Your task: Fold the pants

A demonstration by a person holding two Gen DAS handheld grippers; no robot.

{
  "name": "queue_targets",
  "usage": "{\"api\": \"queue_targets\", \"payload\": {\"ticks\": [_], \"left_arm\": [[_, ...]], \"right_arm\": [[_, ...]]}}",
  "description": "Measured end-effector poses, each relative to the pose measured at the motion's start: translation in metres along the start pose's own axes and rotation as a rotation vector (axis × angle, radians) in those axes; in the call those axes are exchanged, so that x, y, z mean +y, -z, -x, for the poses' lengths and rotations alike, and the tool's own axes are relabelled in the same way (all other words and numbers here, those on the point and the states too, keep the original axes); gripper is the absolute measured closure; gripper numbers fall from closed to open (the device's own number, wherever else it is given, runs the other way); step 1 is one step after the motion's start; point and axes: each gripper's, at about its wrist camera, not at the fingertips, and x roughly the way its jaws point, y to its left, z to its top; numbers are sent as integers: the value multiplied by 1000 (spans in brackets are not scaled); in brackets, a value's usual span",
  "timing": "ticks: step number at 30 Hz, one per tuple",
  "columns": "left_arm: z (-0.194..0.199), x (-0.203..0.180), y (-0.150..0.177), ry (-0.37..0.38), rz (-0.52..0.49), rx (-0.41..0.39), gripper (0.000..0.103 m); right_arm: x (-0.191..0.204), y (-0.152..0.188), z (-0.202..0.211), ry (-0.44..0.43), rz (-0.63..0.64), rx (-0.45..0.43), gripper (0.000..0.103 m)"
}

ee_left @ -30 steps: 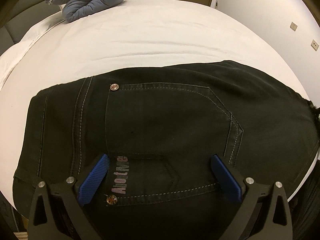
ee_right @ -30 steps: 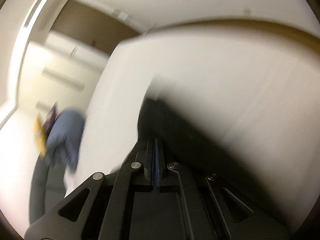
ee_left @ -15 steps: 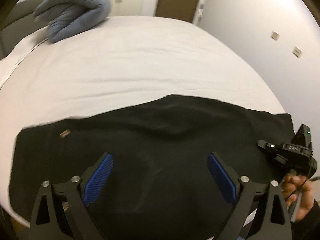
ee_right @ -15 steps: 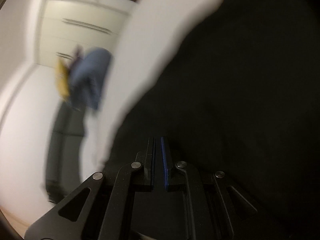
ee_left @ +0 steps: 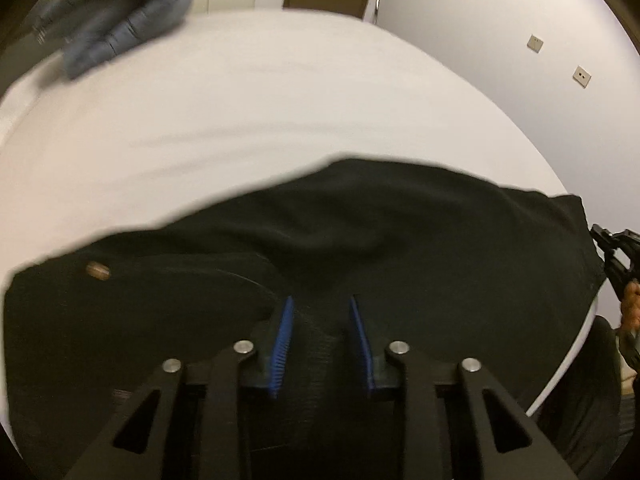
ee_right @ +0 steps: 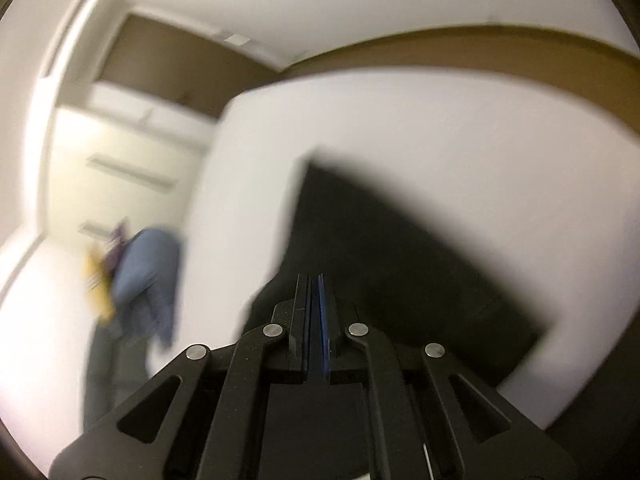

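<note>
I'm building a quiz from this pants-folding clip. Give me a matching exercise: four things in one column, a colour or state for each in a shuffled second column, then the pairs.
Things:
1. pants
2. bed sheet
3. bundled garment
4. left gripper

Colours or states:
A. grey-blue, lying at the far end of the bed
B. white, spread beneath everything
C. black, laid across the near edge
D. fingers narrowed around a fold of dark cloth

Pairs: 1-C, 2-B, 3-A, 4-D
</note>
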Motion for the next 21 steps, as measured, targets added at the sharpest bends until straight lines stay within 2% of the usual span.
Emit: {"api": "queue_targets", "payload": {"ticks": [2, 4, 6, 8, 11, 12, 13, 14, 15, 18, 20, 21], "left_arm": [[3, 9, 6, -12, 28, -9, 61], [-11, 33, 15, -5, 98, 29, 62], [-10, 51, 23, 70, 158, -4, 77], [-6, 69, 27, 118, 209, -14, 80], [-1, 91, 30, 131, 236, -24, 86], [1, 98, 33, 132, 242, -25, 87], [5, 104, 35, 178, 224, -3, 87], [7, 111, 36, 182, 225, -7, 92], [6, 109, 36, 172, 222, -5, 97], [14, 116, 39, 154, 223, -13, 98], [26, 108, 37, 86, 199, -36, 98], [32, 108, 37, 52, 188, -46, 96]], "right_arm": [[31, 36, -37, -81, 74, 142, 100], [55, 67, -81, -118, 129, 254, 100], [67, 93, -126, -89, 151, 316, 100], [61, 100, -160, -32, 103, 332, 101], [24, 98, -139, -44, 45, 242, 103], [20, 87, -125, -5, 53, 200, 103], [14, 73, -115, 32, 56, 153, 103], [7, 52, -109, 64, 43, 101, 103], [-6, 37, -93, 96, 14, 40, 103], [-34, 2, -50, 154, -110, -132, 103], [-17, -2, -39, 199, -81, -172, 101], [-13, 0, -33, 178, -65, -170, 95]]}}
